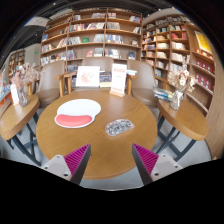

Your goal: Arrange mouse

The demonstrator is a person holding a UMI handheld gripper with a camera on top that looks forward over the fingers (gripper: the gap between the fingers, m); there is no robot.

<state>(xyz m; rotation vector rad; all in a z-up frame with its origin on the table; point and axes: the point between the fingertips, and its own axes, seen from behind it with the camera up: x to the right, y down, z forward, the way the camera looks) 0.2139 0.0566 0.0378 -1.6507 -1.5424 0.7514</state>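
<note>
A small grey patterned object (119, 126), probably the mouse, lies on the round wooden table (105, 150), right of centre. To its left lies a white oval mat (80, 107) with a red patch (72, 120) on its near part. My gripper (111, 165) is held over the near side of the table, open, with nothing between the fingers. Its magenta pads (76, 156) stand wide apart. The grey object is ahead of the fingers, well clear of them.
Upright display cards (88, 76) stand at the table's far edge, with chairs behind them. Side tables with books stand at left (14, 112) and right (183, 112). Bookshelves (95, 35) line the walls.
</note>
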